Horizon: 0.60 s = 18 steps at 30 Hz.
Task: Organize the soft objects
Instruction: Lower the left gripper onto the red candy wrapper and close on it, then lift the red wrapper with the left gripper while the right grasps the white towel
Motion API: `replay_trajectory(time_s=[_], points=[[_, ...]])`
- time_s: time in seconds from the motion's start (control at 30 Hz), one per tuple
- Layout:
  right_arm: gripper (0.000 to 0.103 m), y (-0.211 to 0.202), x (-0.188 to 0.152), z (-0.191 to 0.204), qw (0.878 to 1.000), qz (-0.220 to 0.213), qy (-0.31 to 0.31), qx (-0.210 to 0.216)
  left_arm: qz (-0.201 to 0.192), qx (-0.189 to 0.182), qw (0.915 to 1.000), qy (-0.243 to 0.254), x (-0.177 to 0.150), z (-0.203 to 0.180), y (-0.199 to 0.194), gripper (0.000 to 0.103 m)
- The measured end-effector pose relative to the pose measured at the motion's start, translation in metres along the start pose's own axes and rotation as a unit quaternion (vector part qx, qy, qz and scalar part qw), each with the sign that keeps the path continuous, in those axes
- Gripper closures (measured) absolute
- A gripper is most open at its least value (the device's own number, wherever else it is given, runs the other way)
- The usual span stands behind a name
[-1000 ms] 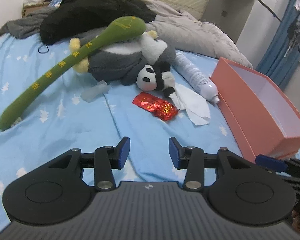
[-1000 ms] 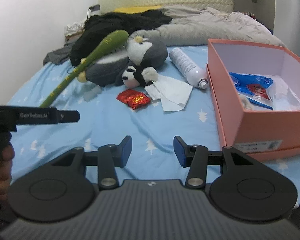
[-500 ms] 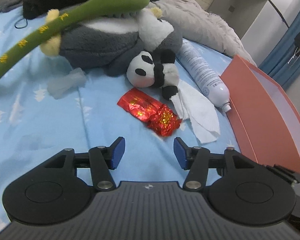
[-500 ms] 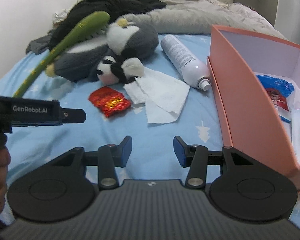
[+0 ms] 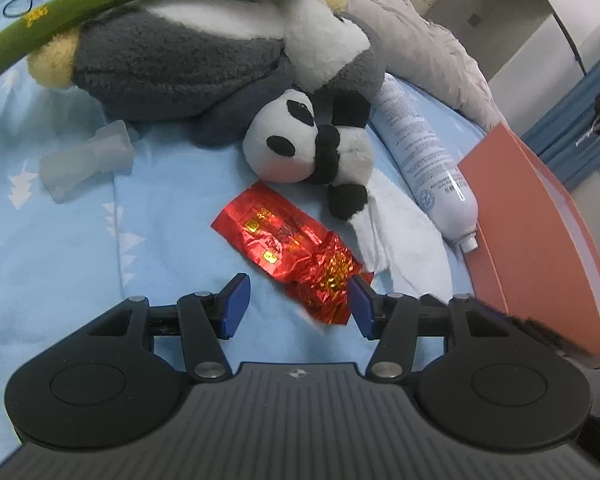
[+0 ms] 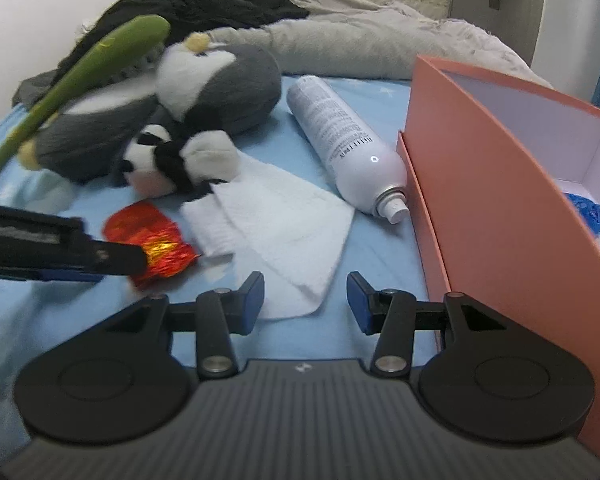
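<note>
Our left gripper [image 5: 298, 300] and right gripper [image 6: 306, 298] are wide apart; the shiny red packet [image 5: 292, 258] between our left fingers could slip

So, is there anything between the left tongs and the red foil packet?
Nothing visible stands in the way. The left tongs are open and the near end of the red foil packet already lies between the fingers, on the blue sheet. The white tissue lies just right of it, by the right finger.
</note>
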State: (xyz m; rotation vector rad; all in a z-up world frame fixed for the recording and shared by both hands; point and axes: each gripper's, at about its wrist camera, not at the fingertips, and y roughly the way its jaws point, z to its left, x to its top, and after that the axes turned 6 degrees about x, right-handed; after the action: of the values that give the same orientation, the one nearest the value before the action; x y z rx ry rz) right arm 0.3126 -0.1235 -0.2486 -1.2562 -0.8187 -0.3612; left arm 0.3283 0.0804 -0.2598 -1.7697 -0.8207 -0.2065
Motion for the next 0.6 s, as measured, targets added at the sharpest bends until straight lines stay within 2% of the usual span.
replay_trajectory(time_s=[0.1,0.17,0.23,0.3,0.37,0.43,0.6], points=[[0.056,0.016,0.002,-0.006,1.000,0.016,0.007,-0.003,0.002,-0.014,0.9998,-0.017,0.002,0.001,0.003,0.044],[0.057,0.019,0.002,-0.007,1.000,0.012,0.003,-0.004,0.003,-0.020,0.9995,-0.025,0.001,0.000,0.005,0.045],[0.066,0.020,0.004,-0.008,1.000,0.011,0.011,0.009,0.002,-0.018,0.9996,-0.022,0.000,-0.003,0.006,0.050],[0.082,0.021,0.005,-0.005,1.000,0.013,0.000,0.017,0.000,-0.013,0.9998,-0.015,-0.001,-0.004,0.007,0.064],[0.094,0.019,0.005,0.000,1.000,0.014,-0.011,0.019,0.002,-0.017,0.9997,-0.019,-0.003,-0.003,0.006,0.070],[0.096,0.015,0.005,0.003,1.000,0.015,-0.010,0.021,0.001,-0.019,0.9996,-0.019,-0.004,-0.002,0.003,0.076],[0.097,-0.004,0.002,0.004,1.000,0.010,-0.004,0.022,-0.004,-0.020,0.9997,-0.011,-0.013,-0.006,-0.016,0.076]])
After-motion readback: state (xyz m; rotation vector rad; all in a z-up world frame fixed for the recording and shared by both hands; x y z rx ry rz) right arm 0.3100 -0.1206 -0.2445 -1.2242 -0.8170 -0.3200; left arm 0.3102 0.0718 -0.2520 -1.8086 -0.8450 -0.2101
